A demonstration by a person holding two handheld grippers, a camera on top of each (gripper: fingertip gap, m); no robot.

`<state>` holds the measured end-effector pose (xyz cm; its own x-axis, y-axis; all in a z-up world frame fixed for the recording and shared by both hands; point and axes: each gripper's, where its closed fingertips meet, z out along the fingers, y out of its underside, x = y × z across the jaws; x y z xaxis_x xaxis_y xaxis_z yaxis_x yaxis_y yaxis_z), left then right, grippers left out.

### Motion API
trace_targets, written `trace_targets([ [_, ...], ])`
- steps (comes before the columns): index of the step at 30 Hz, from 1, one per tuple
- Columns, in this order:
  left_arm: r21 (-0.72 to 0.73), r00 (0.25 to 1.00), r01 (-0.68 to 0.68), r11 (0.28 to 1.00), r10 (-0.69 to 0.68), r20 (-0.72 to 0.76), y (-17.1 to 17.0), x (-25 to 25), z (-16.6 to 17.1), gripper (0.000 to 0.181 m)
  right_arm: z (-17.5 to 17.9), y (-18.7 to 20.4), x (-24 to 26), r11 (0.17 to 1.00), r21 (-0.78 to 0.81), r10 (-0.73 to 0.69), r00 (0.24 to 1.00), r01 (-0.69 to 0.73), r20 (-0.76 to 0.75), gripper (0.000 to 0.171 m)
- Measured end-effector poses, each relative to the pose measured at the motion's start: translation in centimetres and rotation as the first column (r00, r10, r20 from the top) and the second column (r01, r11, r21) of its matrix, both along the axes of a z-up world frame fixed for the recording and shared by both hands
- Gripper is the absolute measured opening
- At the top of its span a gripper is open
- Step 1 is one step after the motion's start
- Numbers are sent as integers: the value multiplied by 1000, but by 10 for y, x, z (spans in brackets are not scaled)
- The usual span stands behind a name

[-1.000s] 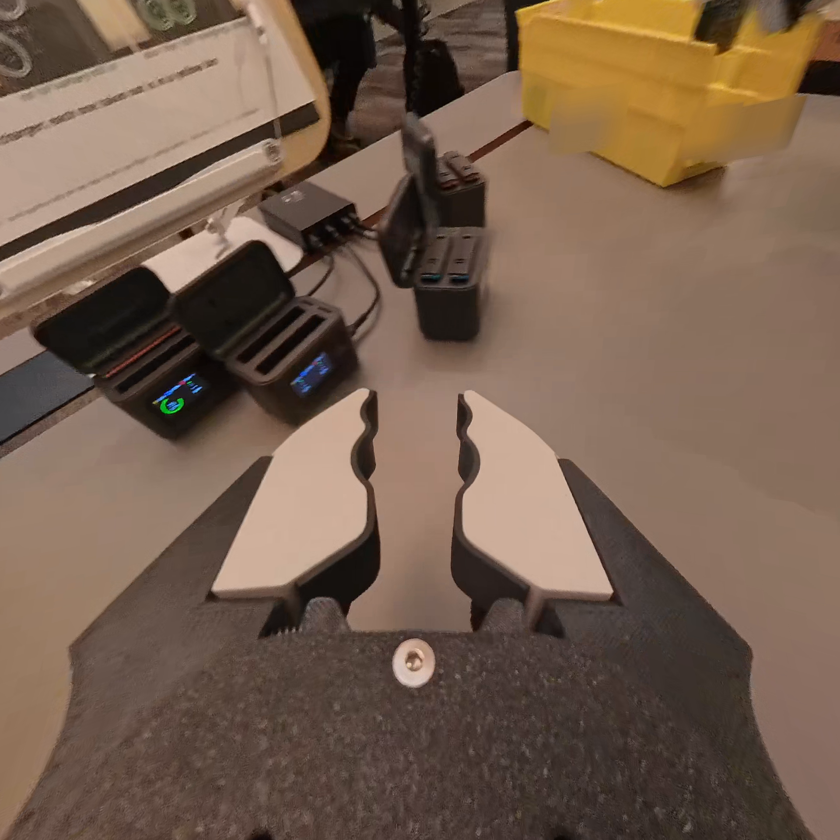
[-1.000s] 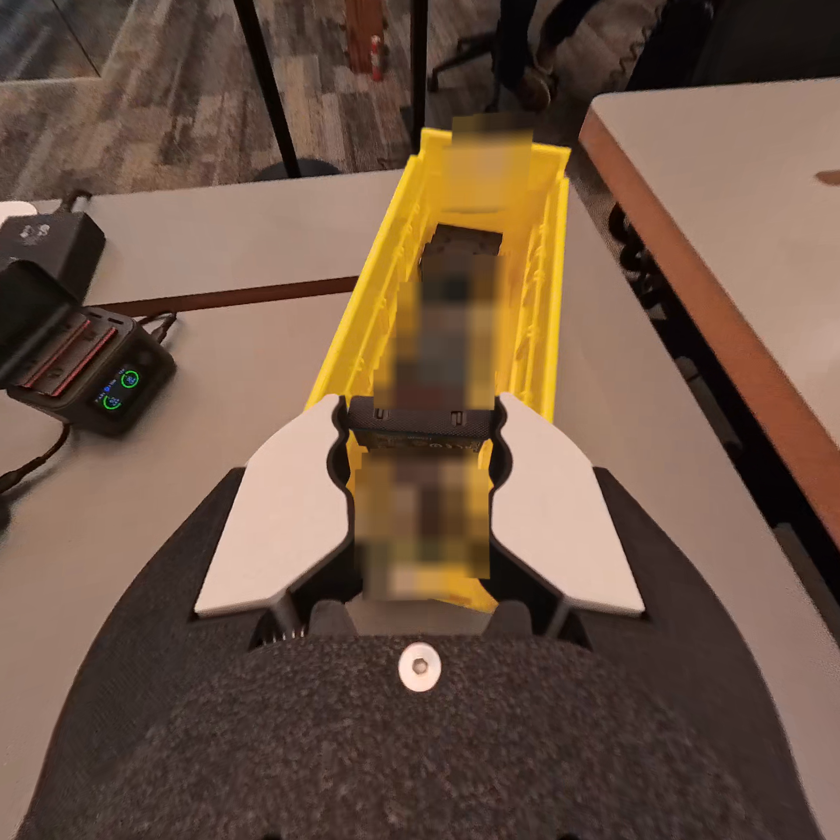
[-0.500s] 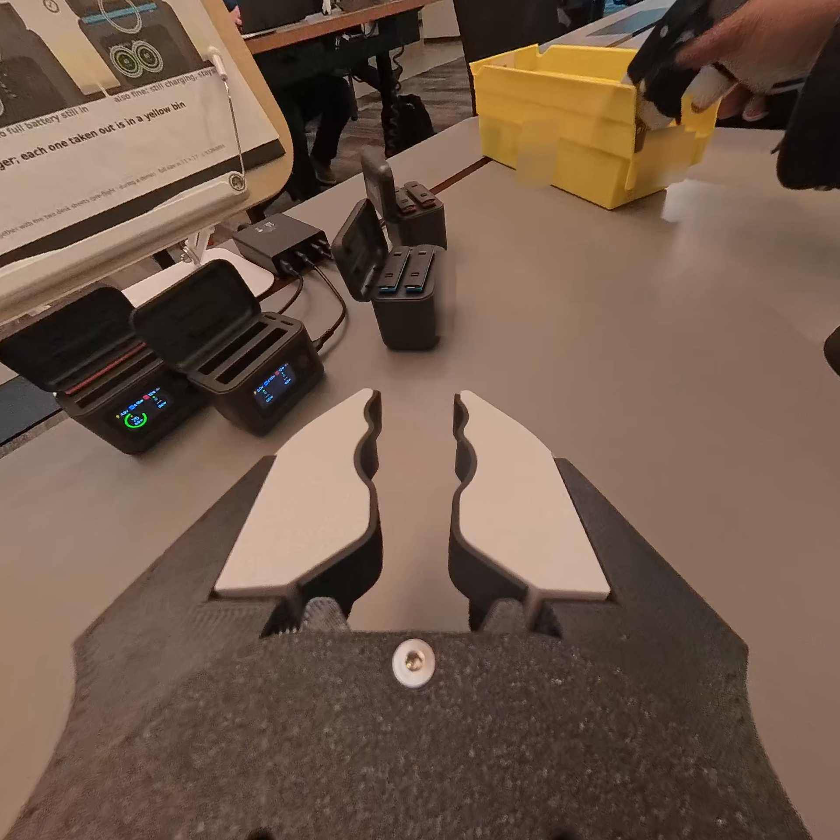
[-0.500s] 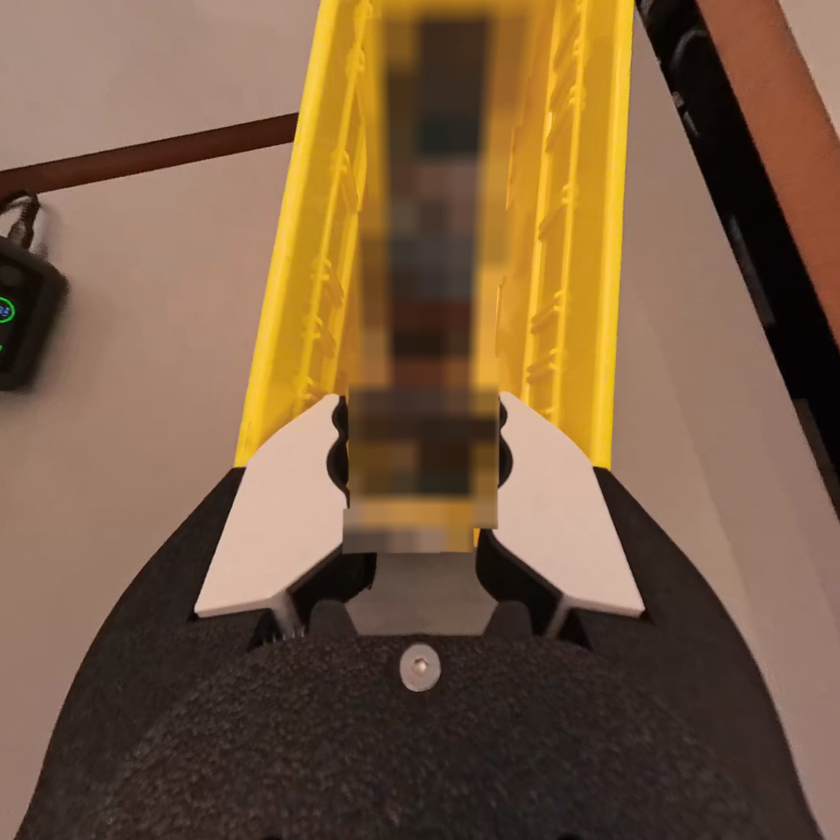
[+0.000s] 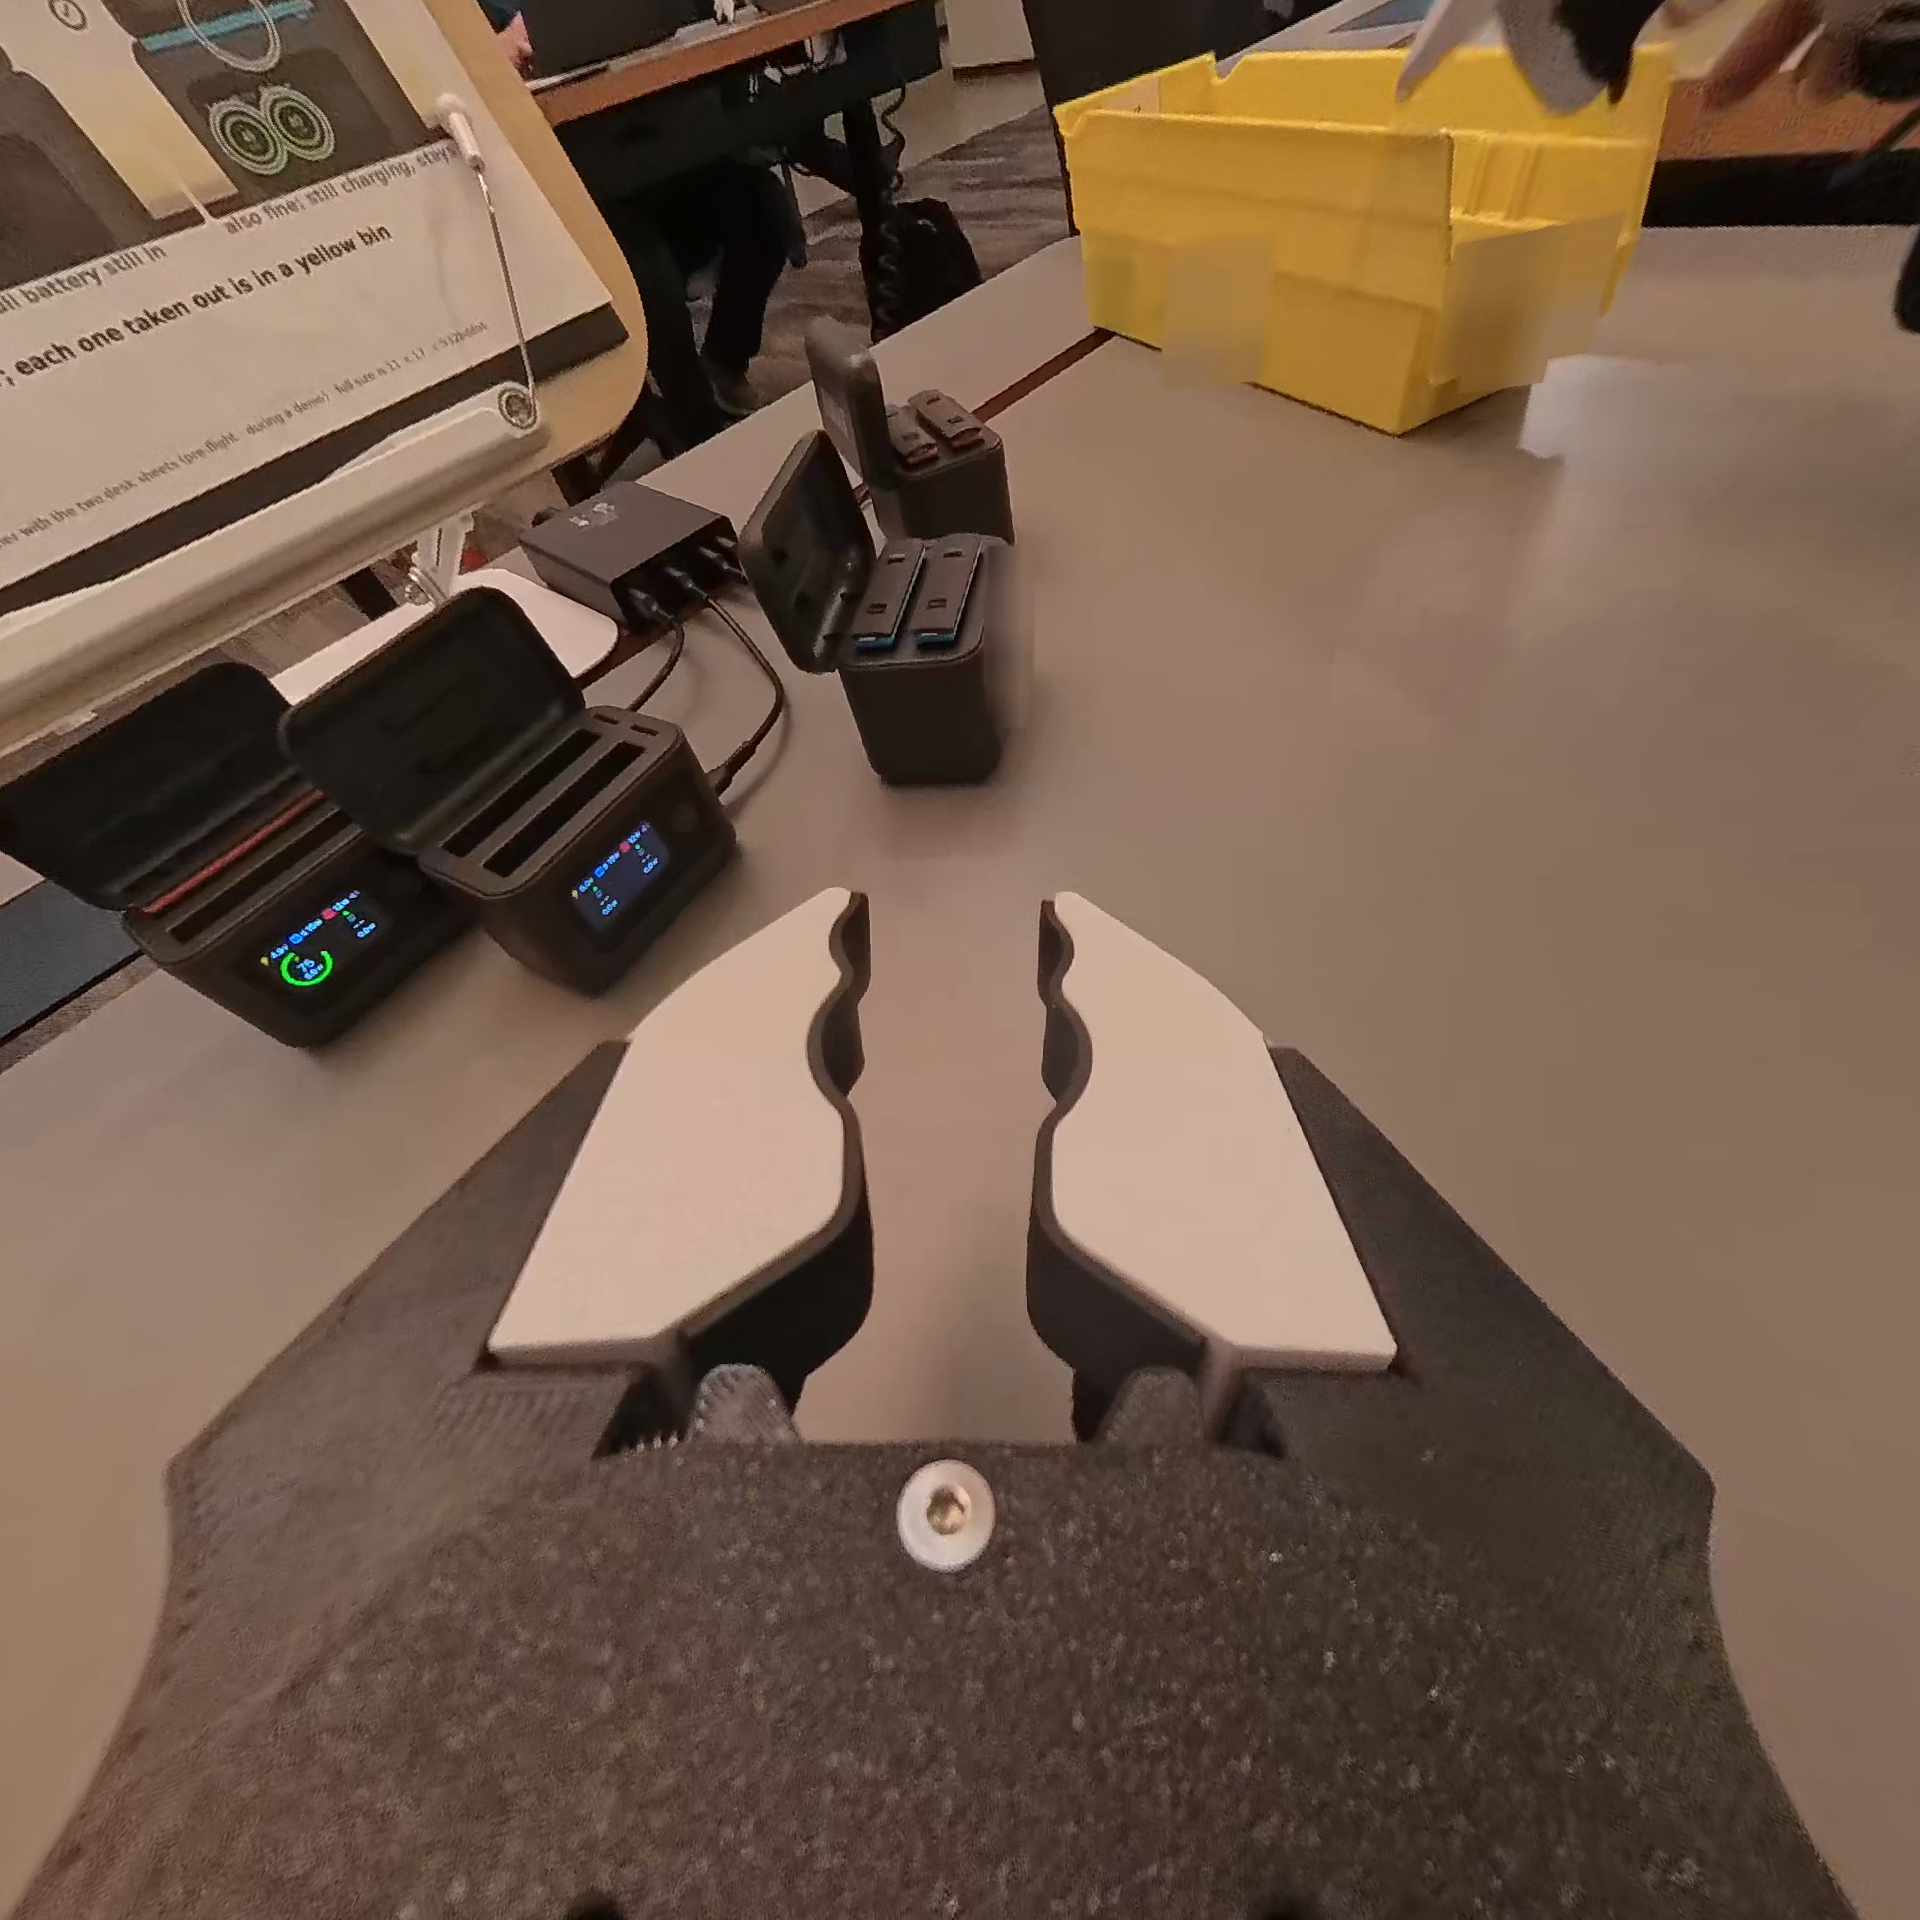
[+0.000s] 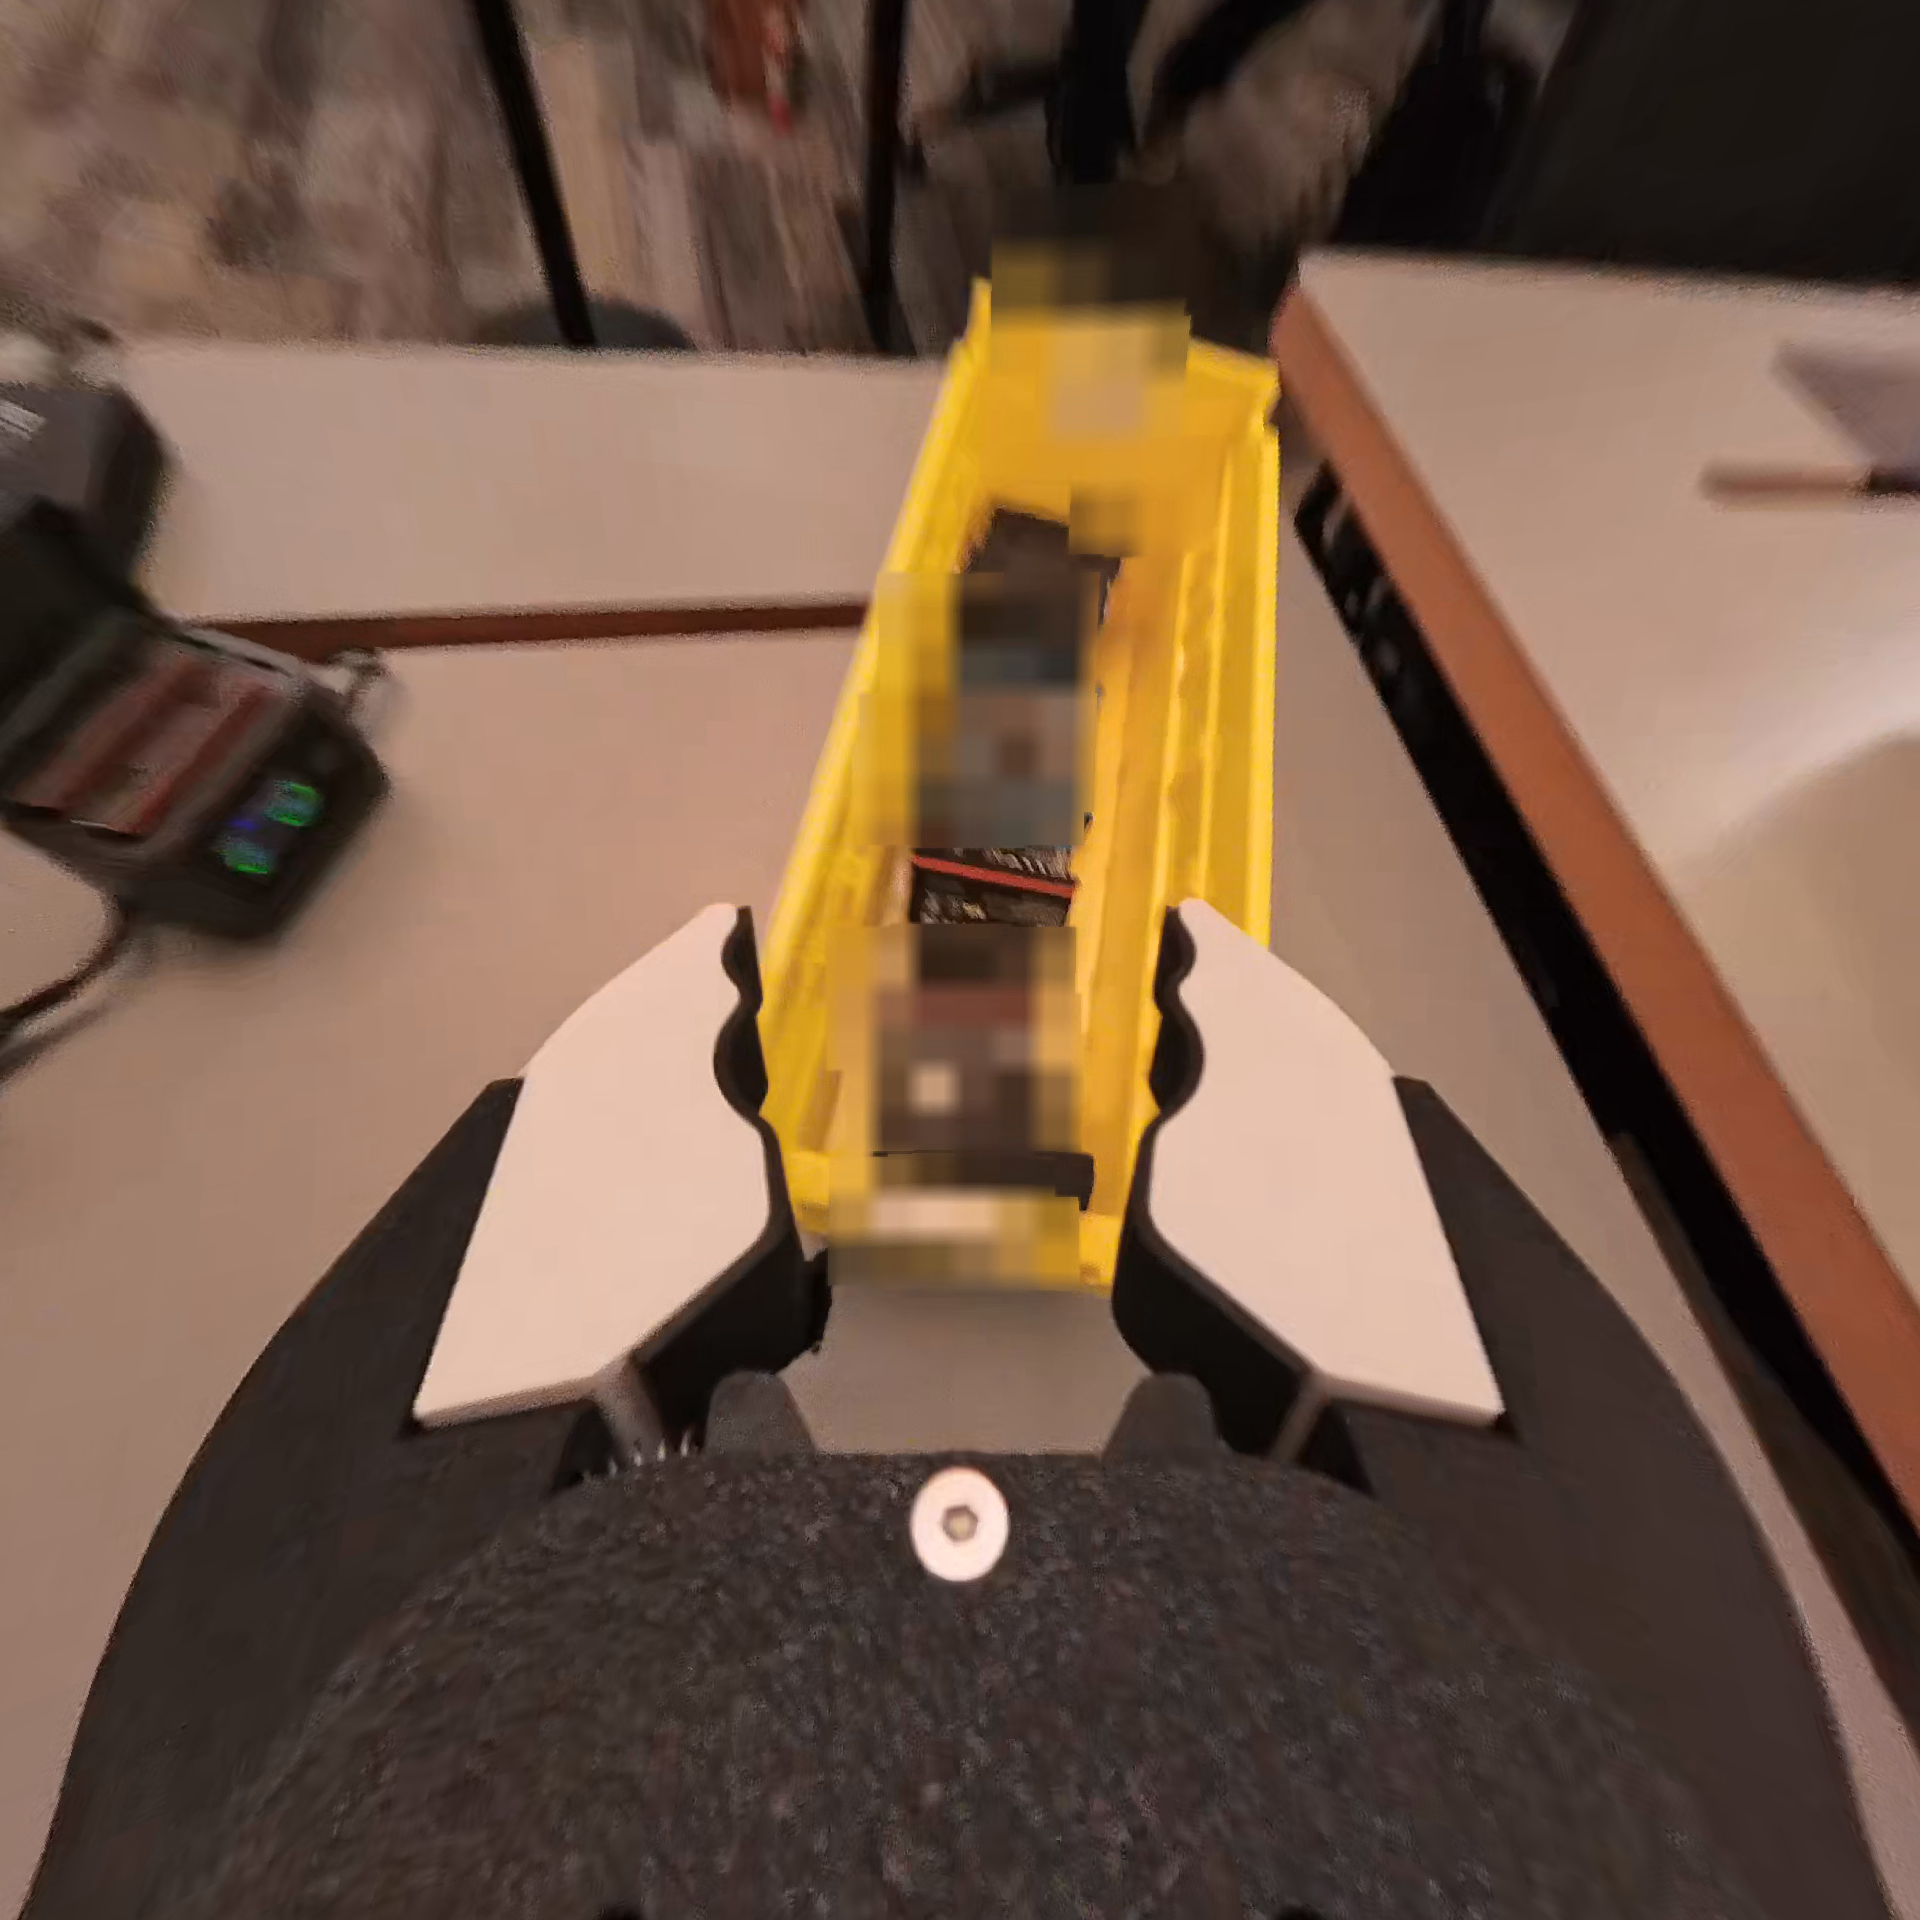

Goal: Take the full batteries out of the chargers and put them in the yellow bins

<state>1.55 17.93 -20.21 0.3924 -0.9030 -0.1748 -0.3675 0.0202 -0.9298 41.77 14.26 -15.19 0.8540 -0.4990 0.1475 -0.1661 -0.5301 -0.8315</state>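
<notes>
Right wrist view: long ribbed yellow bin point(image 6: 1236, 665)

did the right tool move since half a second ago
Yes. The right tool has opened and pulled back up from the yellow bin, whose far end shows again.

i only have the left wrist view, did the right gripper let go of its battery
Observer: The right gripper is open with nothing between its fingers, above the near end of the yellow bin.
Operator: anything in that bin
Observer: Dark batteries lie along its floor, partly hidden by mosaic.
Operator: any charger near it
Observer: One charger, lid open, green rings lit on its screen, sits left of the bin.
</notes>
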Motion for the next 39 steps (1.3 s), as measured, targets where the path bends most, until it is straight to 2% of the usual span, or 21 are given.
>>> trace_targets([
  [3, -10, 1000, -6, 1000, 6, -14, 2, 0, -6, 31, 38, 6, -50, 969, 163, 171, 981, -184, 87, 63],
  [5, -14, 1000, -10, 1000, 9, -22, 3, 0, -9, 31, 47, 6, -98, 915, 240, 311, 946, -323, 89, 55],
  [8, -9, 1000, -10, 1000, 10, -27, 4, 0, -11, 30, 32, -1, -158, 847, 263, 468, 883, -462, 44, 45],
  [12, 3, 1000, -12, 1000, 12, -27, 4, 1, -11, 29, -11, -11, -205, 820, 187, 555, 832, -541, -26, 27],
  [16, 10, 999, -16, 1000, 16, -27, 6, 0, -12, 29, -48, -15, -230, 808, 104, 588, 806, -580, -73, 13],
  [24, 27, 999, -20, 999, 21, -44, 8, 0, -16, 28, -90, -12, -246, 797, -13, 600, 794, -604, -97, 0],
  [39, 79, 994, -18, 997, 26, -103, 5, 4, -24, 26, -105, -11, -254, 784, -38, 615, 783, -620, -93, 0],
])
